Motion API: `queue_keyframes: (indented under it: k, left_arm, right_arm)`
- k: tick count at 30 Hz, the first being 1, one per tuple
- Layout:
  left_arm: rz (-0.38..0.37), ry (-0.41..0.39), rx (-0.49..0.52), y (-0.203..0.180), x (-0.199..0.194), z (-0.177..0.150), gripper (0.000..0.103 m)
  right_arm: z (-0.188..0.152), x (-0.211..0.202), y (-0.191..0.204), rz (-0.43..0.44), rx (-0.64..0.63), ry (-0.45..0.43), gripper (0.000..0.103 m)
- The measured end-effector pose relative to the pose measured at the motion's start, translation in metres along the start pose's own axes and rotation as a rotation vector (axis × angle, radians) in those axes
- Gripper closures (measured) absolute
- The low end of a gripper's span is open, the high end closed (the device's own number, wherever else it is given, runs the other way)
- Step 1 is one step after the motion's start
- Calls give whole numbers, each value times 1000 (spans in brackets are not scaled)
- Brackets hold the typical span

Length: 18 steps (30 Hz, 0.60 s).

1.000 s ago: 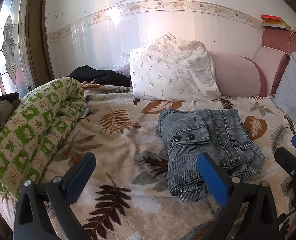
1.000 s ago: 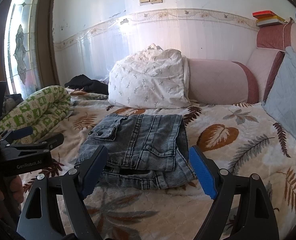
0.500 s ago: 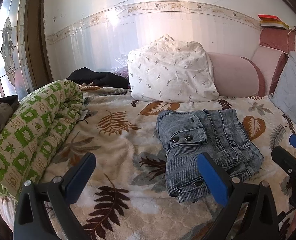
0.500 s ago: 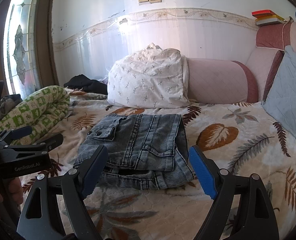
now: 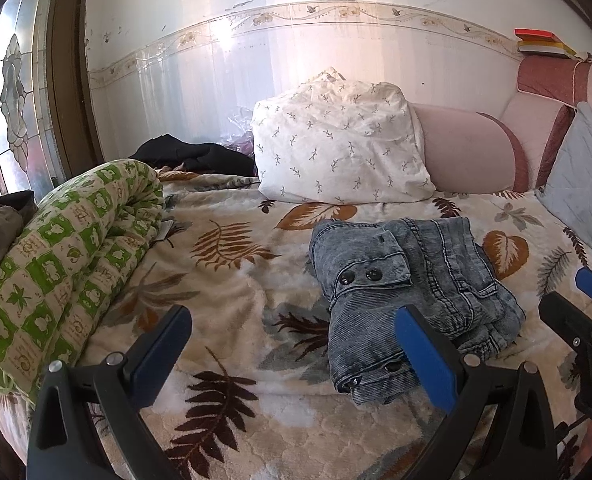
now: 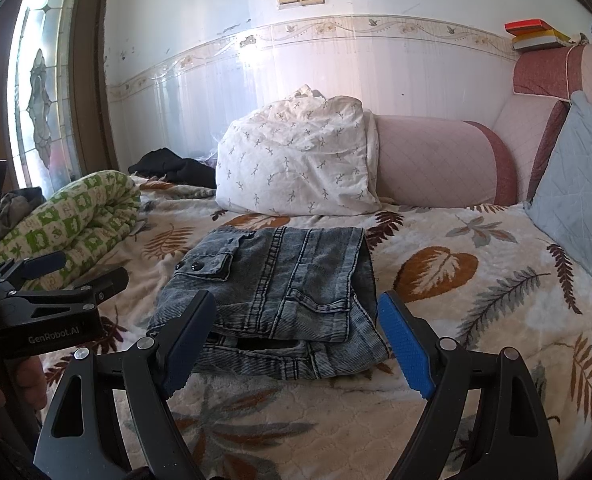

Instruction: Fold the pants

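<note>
Here, left gripper (image 5: 292, 356) and right gripper (image 6: 296, 340) spread wide, above folded pants (image 6: 280, 284).

The pants (image 6: 280, 292) are grey-blue washed denim, already folded up into a chunky, roughly square bundle lying flat on the leaf-print blanket (image 6: 455, 320), just in front of the white pillow (image 6: 296, 160). A flap pocket with two dark snaps sits on top at the left side, and a seamed pocket shows on the right. The lower layers stick out a bit along the near edge, so it's not a super tidy stack.
</note>
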<state>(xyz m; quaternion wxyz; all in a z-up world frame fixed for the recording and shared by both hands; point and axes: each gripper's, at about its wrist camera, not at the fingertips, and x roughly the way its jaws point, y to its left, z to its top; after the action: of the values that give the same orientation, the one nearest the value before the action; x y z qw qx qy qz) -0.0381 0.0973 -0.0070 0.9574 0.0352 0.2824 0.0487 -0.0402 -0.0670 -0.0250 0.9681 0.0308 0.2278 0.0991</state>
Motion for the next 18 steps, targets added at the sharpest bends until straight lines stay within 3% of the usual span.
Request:
queue_keyframes:
  k: [18]
  left_arm:
    - [-16, -1, 37, 2, -6, -4, 0]
  right_arm:
    - [-1, 3, 1, 0, -5, 6, 20]
